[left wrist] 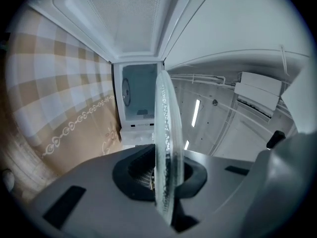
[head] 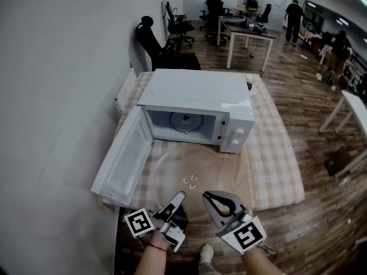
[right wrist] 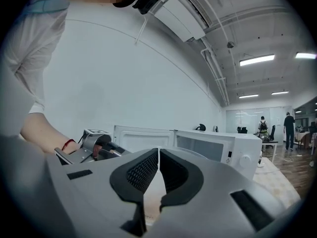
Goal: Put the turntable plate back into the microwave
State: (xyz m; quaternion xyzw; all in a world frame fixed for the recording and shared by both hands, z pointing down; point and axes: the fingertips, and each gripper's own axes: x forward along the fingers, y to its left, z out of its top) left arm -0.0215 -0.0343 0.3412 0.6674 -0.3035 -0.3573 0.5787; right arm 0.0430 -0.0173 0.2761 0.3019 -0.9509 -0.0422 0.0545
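Open door [head: 123,162] left of microwave [head: 195,90] (turntable plate [head: 198,173] just before it).

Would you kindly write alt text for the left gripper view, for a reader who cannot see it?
The left gripper clamps the rim of the glass turntable plate, seen edge-on, with the open microwave straight ahead. Its door spreads across the top of the picture, and a checked tablecloth fills the left side.
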